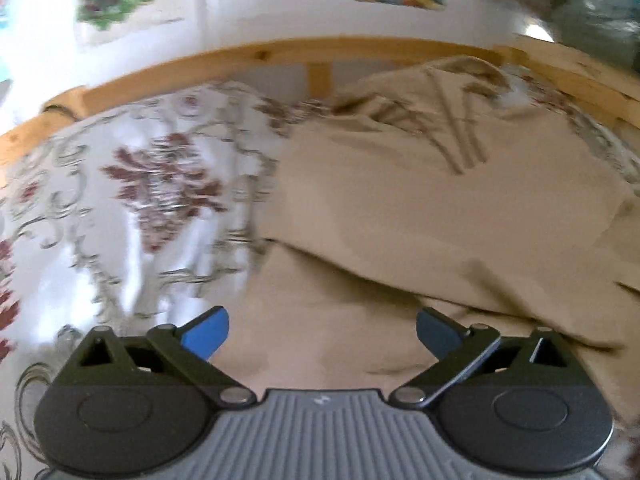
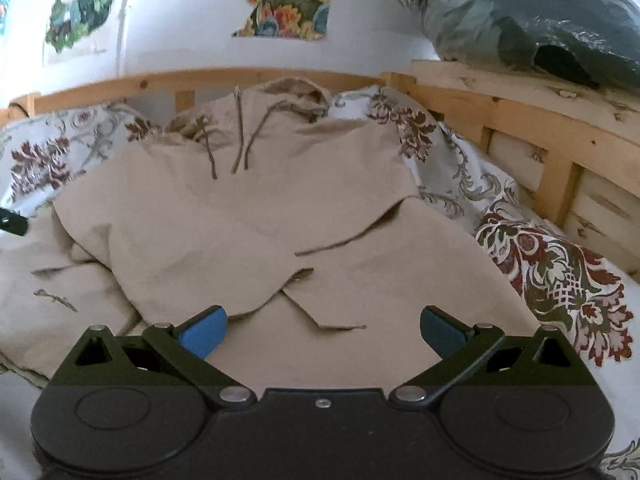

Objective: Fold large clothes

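A large beige hooded jacket (image 2: 248, 216) lies spread on a floral bedspread (image 2: 560, 272), hood and drawstrings (image 2: 240, 136) toward the far rail. Its flaps are folded across the middle. It also shows in the left wrist view (image 1: 400, 216), blurred. My right gripper (image 2: 323, 330) is open and empty, just above the jacket's near part. My left gripper (image 1: 322, 332) is open and empty over the jacket's near left part, beside its left edge. A dark tip of the left gripper (image 2: 12, 220) shows at the right wrist view's left edge.
A wooden bed rail (image 2: 520, 128) runs along the far and right sides. A plastic-wrapped dark bundle (image 2: 540, 20) rests on the rail's right corner. The white wall (image 2: 180, 20) behind carries colourful pictures. Bare bedspread (image 1: 140, 200) lies left of the jacket.
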### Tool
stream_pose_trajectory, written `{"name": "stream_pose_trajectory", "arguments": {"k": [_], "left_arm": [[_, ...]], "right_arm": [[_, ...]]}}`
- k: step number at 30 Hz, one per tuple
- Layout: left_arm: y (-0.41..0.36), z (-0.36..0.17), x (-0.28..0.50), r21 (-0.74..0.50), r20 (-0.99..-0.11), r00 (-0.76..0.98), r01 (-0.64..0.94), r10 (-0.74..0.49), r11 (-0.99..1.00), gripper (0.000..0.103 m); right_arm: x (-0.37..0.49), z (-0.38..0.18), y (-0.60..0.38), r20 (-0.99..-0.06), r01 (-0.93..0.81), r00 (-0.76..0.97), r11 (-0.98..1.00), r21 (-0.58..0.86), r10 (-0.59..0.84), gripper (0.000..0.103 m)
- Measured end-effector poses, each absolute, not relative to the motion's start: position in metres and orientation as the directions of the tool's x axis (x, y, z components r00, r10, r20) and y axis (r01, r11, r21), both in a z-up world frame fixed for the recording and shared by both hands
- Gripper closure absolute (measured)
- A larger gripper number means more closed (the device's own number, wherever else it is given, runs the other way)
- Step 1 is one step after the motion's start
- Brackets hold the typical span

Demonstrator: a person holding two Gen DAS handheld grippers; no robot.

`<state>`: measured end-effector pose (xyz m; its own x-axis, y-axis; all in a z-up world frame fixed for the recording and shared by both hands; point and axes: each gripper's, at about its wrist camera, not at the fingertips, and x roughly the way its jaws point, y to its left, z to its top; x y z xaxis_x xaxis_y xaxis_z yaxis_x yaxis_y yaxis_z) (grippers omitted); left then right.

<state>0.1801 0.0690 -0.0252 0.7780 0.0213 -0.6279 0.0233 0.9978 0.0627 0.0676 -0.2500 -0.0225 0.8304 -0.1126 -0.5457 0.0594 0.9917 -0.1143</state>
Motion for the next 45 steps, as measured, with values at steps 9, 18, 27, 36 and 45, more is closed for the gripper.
{"name": "stream_pose_trajectory", "arguments": {"k": [9,18,27,36,45], "left_arm": [[0.091,-0.052,0.206,-0.049,-0.566,0.823,0.016,-0.041,0.999,0.001],[0.103,-0.071,0.222,-0.22,-0.565,0.818,-0.021,-0.11,0.975,0.001],[0.094,-0.086,0.233,-0.232,-0.582,0.8,0.009,-0.146,0.973,0.001],[0.076,-0.095,0.236,-0.14,-0.59,0.798,0.048,-0.122,0.989,0.001],[0.074,-0.098,0.236,-0.129,-0.595,0.795,0.05,-0.118,0.99,0.001]], "right_arm": [[0.114,-0.005,-0.246,-0.589,-0.05,0.803,0.976,-0.21,-0.086,0.001],[0.312,0.107,-0.259,-0.522,-0.034,0.849,0.979,-0.2,-0.077,0.001],[0.528,0.111,-0.235,-0.605,0.079,0.784,0.99,-0.118,-0.135,0.02],[0.602,0.08,-0.239,-0.662,0.275,0.715,0.961,-0.029,-0.225,0.027],[0.588,0.059,-0.242,-0.687,0.172,0.71,0.984,-0.044,-0.155,0.098]]}}
